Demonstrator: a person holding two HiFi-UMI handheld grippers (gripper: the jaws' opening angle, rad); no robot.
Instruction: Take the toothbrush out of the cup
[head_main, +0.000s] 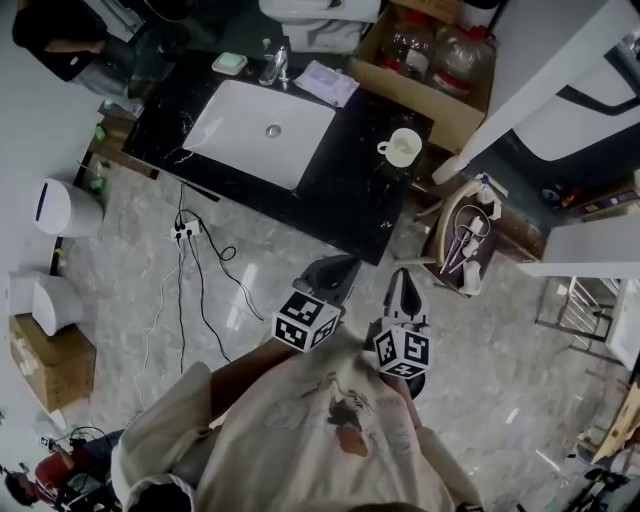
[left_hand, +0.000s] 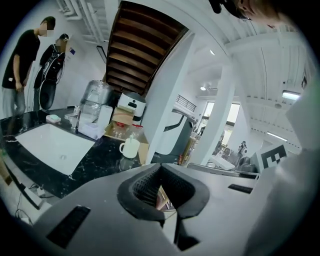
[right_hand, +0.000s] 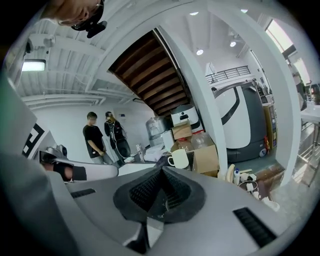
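Jaws together, empty, both left gripper (head_main: 338, 268) and right gripper (head_main: 403, 282). White cup (head_main: 403, 147) on black counter (head_main: 350, 200) beside sink (head_main: 260, 130), well ahead; toothbrush (left_hand: 131, 137) inside barely discernible. Approach step; next: close distance, open jaws around brush handle.

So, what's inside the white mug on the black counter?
From the white ceramic mug a thin pale stick pokes just above the rim, probably the toothbrush. The mug wall hides the rest.
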